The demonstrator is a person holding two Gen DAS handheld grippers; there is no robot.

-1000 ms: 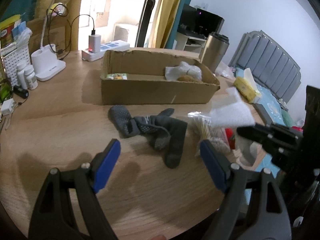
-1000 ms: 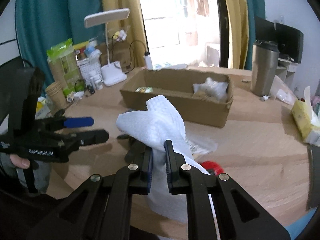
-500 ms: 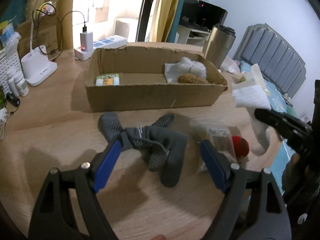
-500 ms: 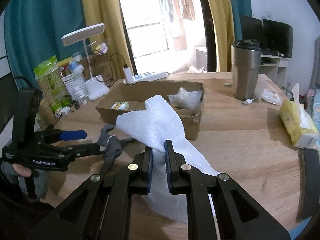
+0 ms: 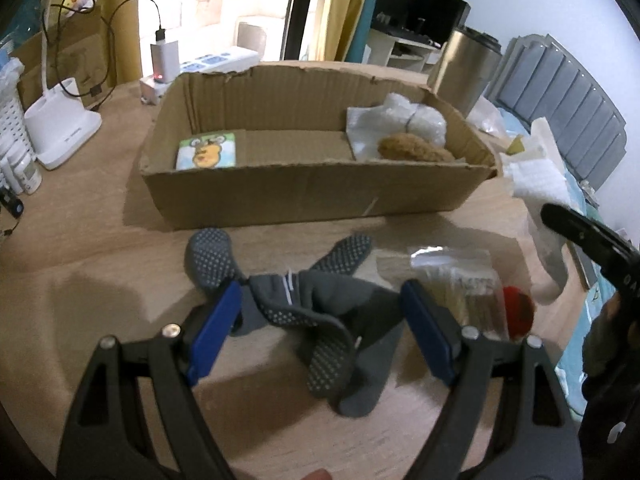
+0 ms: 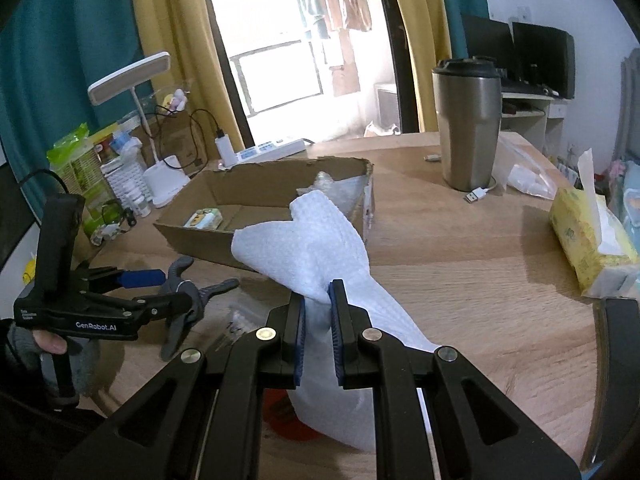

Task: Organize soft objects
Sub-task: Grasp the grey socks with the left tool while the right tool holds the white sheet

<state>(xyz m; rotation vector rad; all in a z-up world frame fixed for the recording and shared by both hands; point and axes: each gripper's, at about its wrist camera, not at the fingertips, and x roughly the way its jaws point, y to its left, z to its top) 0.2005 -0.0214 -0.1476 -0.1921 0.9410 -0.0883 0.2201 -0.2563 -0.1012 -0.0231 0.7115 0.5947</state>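
Observation:
A pile of dark grey socks (image 5: pixel 304 304) with grip dots lies on the wooden table in front of a shallow cardboard box (image 5: pixel 304 196). My left gripper (image 5: pixel 320 320) is open, its blue pads on either side of the socks, low over them. My right gripper (image 6: pixel 318 308) is shut on a white textured cloth (image 6: pixel 308 244) and holds it above the table, right of the box; the cloth also shows in the left wrist view (image 5: pixel 536 180). The box holds a small printed pack (image 5: pixel 206 154), a white wrapped bundle (image 5: pixel 400 120) and a brown soft thing (image 5: pixel 412 148).
A clear bag of sticks (image 5: pixel 460 280) and a red round thing (image 5: pixel 518 312) lie right of the socks. A steel tumbler (image 6: pixel 466 128), a tissue pack (image 6: pixel 592 228), a white lamp base (image 5: pixel 60 128), a power strip (image 6: pixel 268 150) and small bottles (image 6: pixel 128 196) ring the table.
My left gripper has moved forward and down until its pads straddle the socks. My right gripper has carried the white cloth up and right, toward the box's right end.

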